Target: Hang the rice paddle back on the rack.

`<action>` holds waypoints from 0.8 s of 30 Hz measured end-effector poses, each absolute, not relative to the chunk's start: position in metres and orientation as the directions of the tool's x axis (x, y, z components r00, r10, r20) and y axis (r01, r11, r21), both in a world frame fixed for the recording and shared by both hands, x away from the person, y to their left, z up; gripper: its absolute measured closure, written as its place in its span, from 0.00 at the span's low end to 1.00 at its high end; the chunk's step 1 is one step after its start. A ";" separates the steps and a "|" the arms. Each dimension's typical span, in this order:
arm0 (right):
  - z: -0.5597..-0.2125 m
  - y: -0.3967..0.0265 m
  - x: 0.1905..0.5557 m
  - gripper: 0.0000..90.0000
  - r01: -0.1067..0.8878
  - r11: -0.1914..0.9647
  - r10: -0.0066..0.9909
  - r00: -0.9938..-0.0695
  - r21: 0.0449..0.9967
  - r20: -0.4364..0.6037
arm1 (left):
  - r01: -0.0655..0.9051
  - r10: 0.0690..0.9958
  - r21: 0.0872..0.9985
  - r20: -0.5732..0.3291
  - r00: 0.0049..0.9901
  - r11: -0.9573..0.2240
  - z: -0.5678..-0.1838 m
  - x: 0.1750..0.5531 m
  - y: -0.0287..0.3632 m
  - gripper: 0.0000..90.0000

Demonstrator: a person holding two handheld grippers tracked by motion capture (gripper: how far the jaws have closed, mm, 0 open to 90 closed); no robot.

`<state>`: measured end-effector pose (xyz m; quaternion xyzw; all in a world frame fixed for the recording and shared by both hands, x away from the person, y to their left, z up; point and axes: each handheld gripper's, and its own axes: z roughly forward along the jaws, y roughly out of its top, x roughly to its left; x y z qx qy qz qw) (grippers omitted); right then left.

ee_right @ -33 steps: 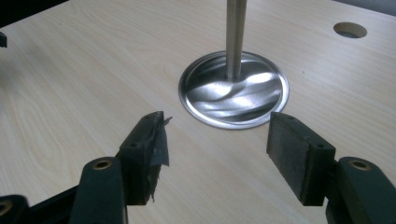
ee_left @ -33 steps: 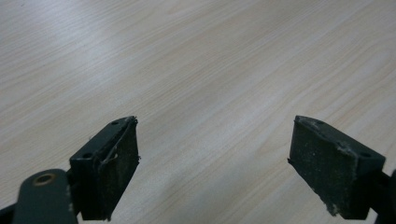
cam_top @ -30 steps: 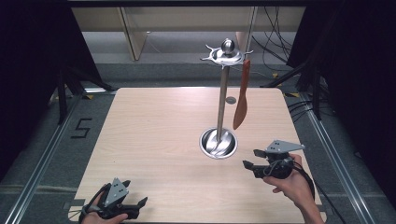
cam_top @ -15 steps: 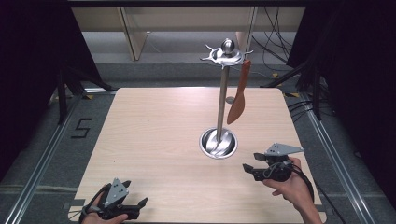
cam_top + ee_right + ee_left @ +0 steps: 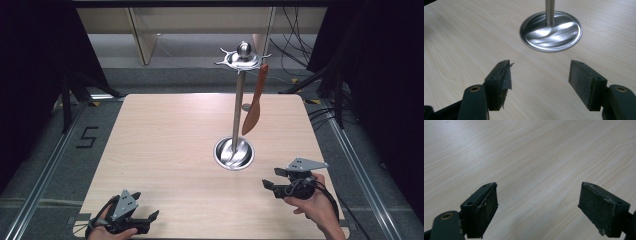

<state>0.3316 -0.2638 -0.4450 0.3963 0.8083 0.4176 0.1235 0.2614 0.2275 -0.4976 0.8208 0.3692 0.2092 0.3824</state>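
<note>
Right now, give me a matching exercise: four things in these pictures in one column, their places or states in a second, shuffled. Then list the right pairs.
Things
1. wooden spatula
2. round metal base
3. left gripper
4. right gripper

Places or states
A. jaws open, at the table's near left edge
B. hangs from the stand's top
C. jaws open, pointing toward the stand's foot
D. rests on the table, with the pole rising from it

Pairs: 1-B, 2-D, 3-A, 4-C
</note>
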 end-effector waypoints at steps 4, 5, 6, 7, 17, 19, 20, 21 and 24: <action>-0.446 -0.264 0.330 0.39 0.541 0.327 0.754 -0.644 0.775 0.131 | 0.458 0.772 0.775 0.060 0.633 -0.435 -0.498 0.261 0.227 0.17; -0.447 -0.264 0.330 0.39 0.531 0.336 0.750 -0.651 0.778 0.120 | 0.459 0.773 0.777 0.055 0.632 -0.431 -0.499 0.261 0.227 0.17; -0.447 -0.265 0.331 0.39 0.518 0.353 0.743 -0.661 0.779 0.103 | 0.453 0.770 0.777 0.063 0.635 -0.437 -0.499 0.261 0.227 0.17; -0.447 -0.265 0.331 0.39 0.516 0.349 0.747 -0.658 0.782 0.101 | 0.458 0.770 0.778 0.050 0.636 -0.429 -0.498 0.261 0.227 0.17; -0.456 -0.262 0.328 0.38 0.546 0.358 0.753 -0.649 0.758 0.112 | 0.443 0.763 0.777 0.073 0.643 -0.448 -0.499 0.262 0.226 0.17; -0.457 -0.263 0.328 0.38 0.543 0.364 0.743 -0.659 0.757 0.116 | 0.452 0.767 0.781 0.052 0.640 -0.430 -0.499 0.260 0.225 0.17; -0.457 -0.263 0.326 0.38 0.569 0.349 0.758 -0.639 0.745 0.133 | 0.439 0.756 0.776 0.073 0.650 -0.453 -0.498 0.261 0.227 0.17; -0.458 -0.264 0.327 0.38 0.556 0.361 0.753 -0.647 0.749 0.118 | 0.440 0.759 0.781 0.068 0.647 -0.444 -0.498 0.261 0.227 0.17; -0.461 -0.264 0.326 0.38 0.561 0.358 0.755 -0.645 0.746 0.122 | 0.446 0.763 0.778 0.064 0.643 -0.442 -0.499 0.262 0.227 0.17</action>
